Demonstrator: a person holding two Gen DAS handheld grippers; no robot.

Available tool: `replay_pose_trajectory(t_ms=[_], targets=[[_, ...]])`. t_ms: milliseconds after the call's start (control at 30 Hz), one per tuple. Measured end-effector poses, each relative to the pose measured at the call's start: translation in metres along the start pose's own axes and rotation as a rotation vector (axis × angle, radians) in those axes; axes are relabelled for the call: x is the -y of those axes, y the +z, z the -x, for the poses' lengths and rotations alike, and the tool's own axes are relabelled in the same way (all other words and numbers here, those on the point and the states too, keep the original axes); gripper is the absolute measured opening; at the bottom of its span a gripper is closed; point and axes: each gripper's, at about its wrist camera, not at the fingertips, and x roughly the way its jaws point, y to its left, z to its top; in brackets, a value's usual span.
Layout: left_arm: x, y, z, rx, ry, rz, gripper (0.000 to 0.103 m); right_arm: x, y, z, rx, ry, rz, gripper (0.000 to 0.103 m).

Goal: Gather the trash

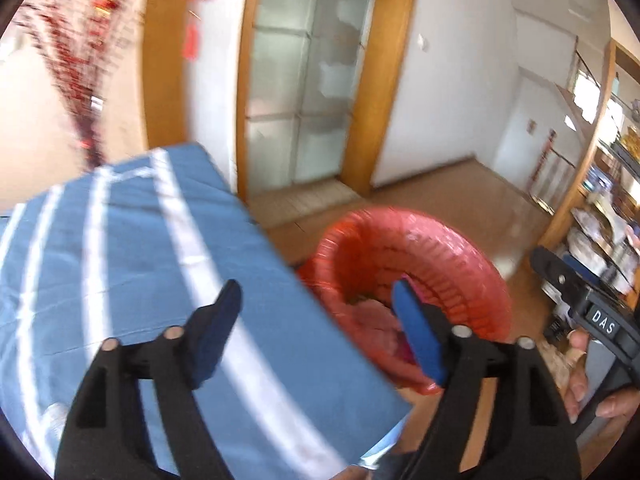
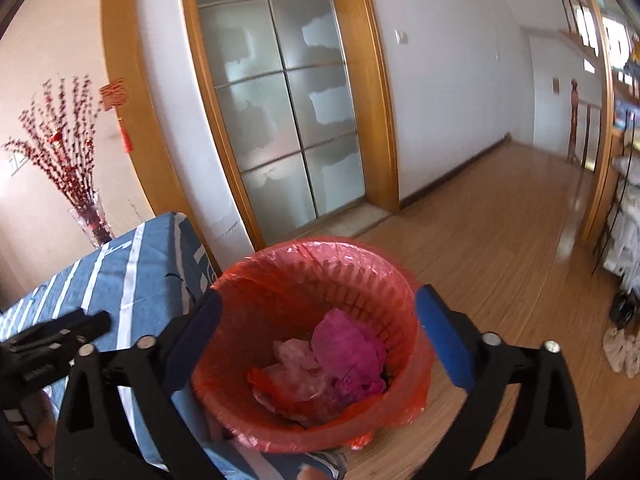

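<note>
A bin lined with a red bag (image 2: pixel 320 268) stands on the wooden floor beside the table. Crumpled pink paper (image 2: pixel 344 344) and other pale trash (image 2: pixel 296 364) lie inside it. My right gripper (image 2: pixel 320 344) hangs open and empty right above the bin, one finger on each side of its mouth. My left gripper (image 1: pixel 320 328) is open and empty above the table's right edge, with the bin (image 1: pixel 440 248) just beyond its right finger. The right gripper's handle (image 1: pixel 592 320) shows at the right of the left wrist view.
The table wears a blue cloth with white stripes (image 1: pixel 140 264), also in the right wrist view (image 2: pixel 132 276). A vase of red branches (image 2: pixel 80 184) stands behind it. A frosted glass door (image 2: pixel 280 112) and shelves (image 1: pixel 600 208) border the wooden floor (image 2: pixel 500 232).
</note>
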Motion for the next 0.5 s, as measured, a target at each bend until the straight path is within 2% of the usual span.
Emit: replay_pose_trajectory(t_ms=[167,367,500], targets=[[-0.029,-0.020,0.058,0.100,0.156,0.038,0.099,-0.030,-0.013,0.038,0.081,-0.038,0.089,0.101],[-0.043,-0.042,0.107,0.181,0.369,0.049,0.099,-0.055,-0.034,0.074,0.166,-0.071,0.138,0.101],[-0.048,-0.057,0.136,0.237,0.424,0.068,0.099,-0.067,-0.046,0.088,0.169,-0.058,0.166,0.101]])
